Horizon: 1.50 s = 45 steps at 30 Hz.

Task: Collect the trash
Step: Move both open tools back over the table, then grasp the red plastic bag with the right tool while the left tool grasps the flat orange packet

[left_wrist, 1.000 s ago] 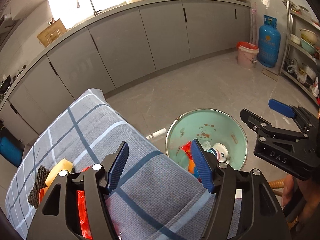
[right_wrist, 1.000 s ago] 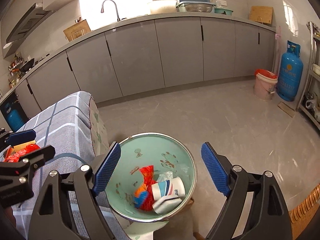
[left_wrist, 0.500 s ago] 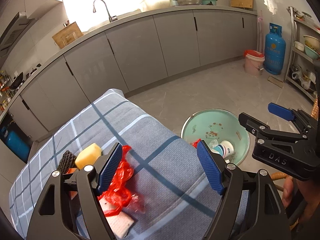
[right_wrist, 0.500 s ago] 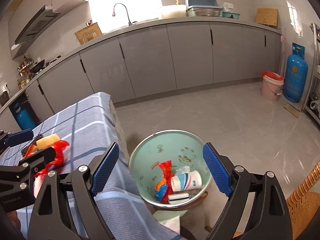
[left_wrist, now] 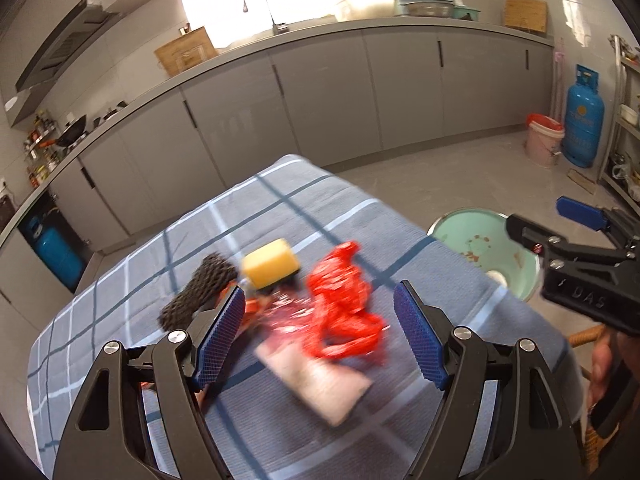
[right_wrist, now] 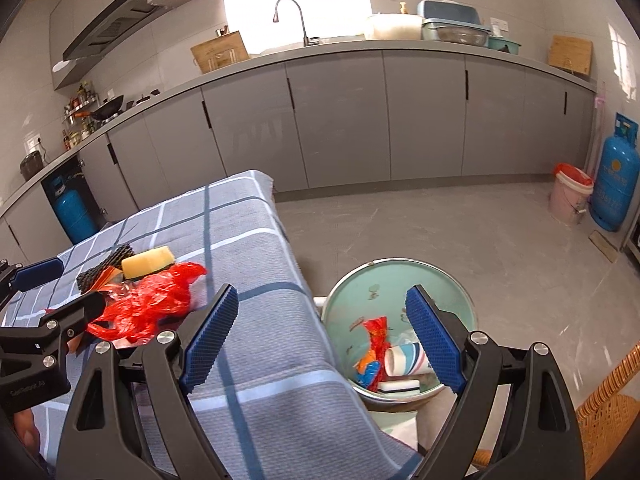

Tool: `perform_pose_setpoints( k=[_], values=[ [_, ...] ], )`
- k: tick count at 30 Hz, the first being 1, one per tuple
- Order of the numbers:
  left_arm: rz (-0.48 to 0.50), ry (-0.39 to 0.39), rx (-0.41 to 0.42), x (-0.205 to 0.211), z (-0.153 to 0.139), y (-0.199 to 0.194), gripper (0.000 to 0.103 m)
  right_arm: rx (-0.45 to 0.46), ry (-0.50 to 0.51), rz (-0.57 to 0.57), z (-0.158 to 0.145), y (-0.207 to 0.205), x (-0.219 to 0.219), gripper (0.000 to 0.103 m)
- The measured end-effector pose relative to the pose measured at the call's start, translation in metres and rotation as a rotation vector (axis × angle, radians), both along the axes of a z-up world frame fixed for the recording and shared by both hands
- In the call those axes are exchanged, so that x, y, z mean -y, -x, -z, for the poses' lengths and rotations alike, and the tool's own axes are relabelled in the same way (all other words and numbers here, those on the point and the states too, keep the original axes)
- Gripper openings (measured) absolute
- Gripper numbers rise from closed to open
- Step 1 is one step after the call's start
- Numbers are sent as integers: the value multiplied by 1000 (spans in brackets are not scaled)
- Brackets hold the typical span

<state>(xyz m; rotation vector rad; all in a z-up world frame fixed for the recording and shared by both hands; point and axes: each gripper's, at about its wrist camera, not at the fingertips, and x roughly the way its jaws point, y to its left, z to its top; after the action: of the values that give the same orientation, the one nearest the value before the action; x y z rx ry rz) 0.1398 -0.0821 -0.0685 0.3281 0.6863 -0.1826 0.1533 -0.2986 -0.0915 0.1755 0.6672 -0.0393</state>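
A crumpled red plastic bag (left_wrist: 344, 304) (right_wrist: 148, 304) lies on the blue checked tablecloth (left_wrist: 280, 216) (right_wrist: 256, 264), beside a yellow sponge (left_wrist: 270, 262) (right_wrist: 148, 258), a black mesh pad (left_wrist: 198, 290) (right_wrist: 102, 266) and a pale flat wrapper (left_wrist: 316, 384). My left gripper (left_wrist: 320, 336) is open, hovering above the bag and wrapper. My right gripper (right_wrist: 322, 340) is open and empty over the table edge. The mint-green trash basin (right_wrist: 400, 280) (left_wrist: 480, 236) on the floor holds a red packet (right_wrist: 374, 340), a striped cup (right_wrist: 406, 358) and a sponge.
Grey kitchen cabinets (right_wrist: 340, 120) line the back wall. A blue gas cylinder (right_wrist: 616, 180) and a pink bucket (right_wrist: 570, 192) stand at the right. A wicker chair (right_wrist: 608, 420) is at the bottom right. Another blue cylinder (right_wrist: 72, 210) stands left of the table.
Both grippers swung left, away from the basin and towards the table. The trash pile now lies between the left gripper's fingers. Both stayed open.
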Motion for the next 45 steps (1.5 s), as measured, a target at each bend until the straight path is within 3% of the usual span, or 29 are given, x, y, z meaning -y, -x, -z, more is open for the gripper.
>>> perform_pose_setpoints(
  k=[9, 12, 15, 23, 32, 34, 39, 41, 44, 45],
  values=[
    [-149, 2, -31, -82, 9, 2, 76, -16, 17, -88, -2, -7, -50, 85],
    [-202, -1, -26, -104, 12, 1, 84, -16, 13, -115, -5, -10, -66, 85],
    [-239, 0, -35, -124, 18, -5, 85, -9, 14, -143, -8, -16, -84, 85],
    [-230, 15, -58, -142, 40, -24, 85, -28, 32, -216, -3, -37, -128, 85],
    [-171, 49, -91, -132, 55, -29, 81, -91, 9, -243, 15, -48, -139, 84],
    [-156, 62, -105, -132, 56, -28, 66, -111, -9, -262, 18, -50, -140, 74],
    [-140, 78, -125, -130, 57, -24, 54, -144, -33, -299, 26, -48, -143, 55],
    [-133, 79, -131, -129, 57, -21, 47, -155, -43, -308, 29, -46, -144, 39],
    [-124, 66, -119, -125, 56, -16, 38, -162, -48, -317, 31, -41, -144, 26],
    [-120, 67, -119, -125, 55, -15, 25, -158, -48, -318, 30, -40, -144, 25]
  ],
)
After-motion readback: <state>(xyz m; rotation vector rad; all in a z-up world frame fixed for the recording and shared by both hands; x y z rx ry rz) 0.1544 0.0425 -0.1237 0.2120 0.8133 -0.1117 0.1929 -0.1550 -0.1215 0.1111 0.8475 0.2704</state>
